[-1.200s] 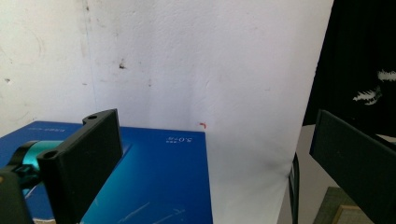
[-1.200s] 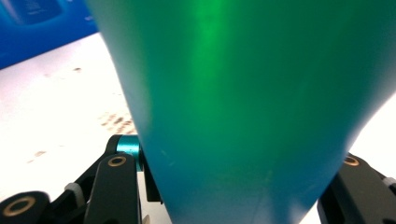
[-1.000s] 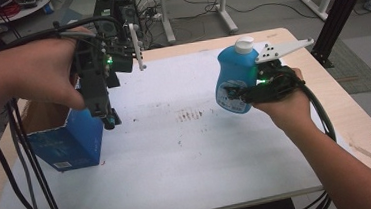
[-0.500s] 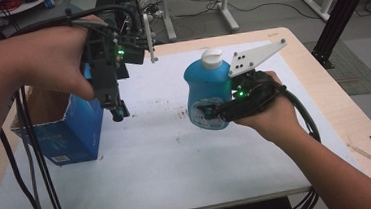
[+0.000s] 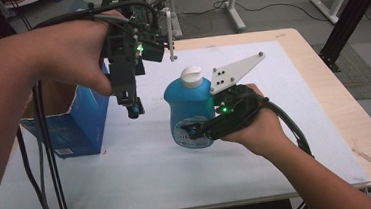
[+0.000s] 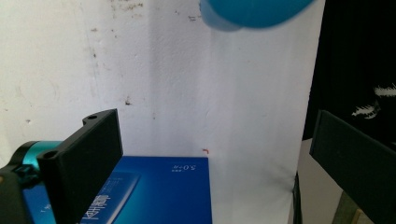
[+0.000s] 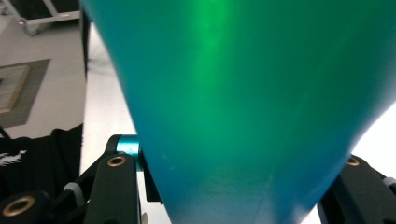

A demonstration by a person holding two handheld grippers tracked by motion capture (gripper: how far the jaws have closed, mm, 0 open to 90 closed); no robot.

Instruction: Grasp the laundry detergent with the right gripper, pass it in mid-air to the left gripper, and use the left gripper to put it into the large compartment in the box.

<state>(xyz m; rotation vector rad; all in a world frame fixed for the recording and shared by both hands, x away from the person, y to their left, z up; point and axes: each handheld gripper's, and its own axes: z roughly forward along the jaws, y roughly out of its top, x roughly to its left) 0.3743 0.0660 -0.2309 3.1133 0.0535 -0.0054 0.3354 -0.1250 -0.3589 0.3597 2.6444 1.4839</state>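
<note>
A blue bottle (image 5: 190, 109) with a white cap hangs upright over the middle of the table, and my right gripper (image 5: 195, 132) is shut on its lower body from the right. In the right gripper view the bottle (image 7: 243, 93) sits between the two black jaws of that gripper (image 7: 238, 186). My left gripper (image 5: 133, 108) points down just left of the bottle, beside an open blue box (image 5: 82, 127). Its jaws stand wide apart in the left gripper view, where the gripper (image 6: 210, 116) has nothing between them, with the box (image 6: 154, 191) below and the bottle (image 6: 252, 11) at the top edge.
A white sheet (image 5: 144, 173) covers most of the wooden table (image 5: 332, 88). Black cables (image 5: 41, 146) hang from the left hand across the box's left side. Stand legs and black frame posts stand on the floor beyond the far edge.
The right gripper has carried the bottle leftward from the table's right part to its middle, close to the left gripper. The left gripper has barely shifted.
</note>
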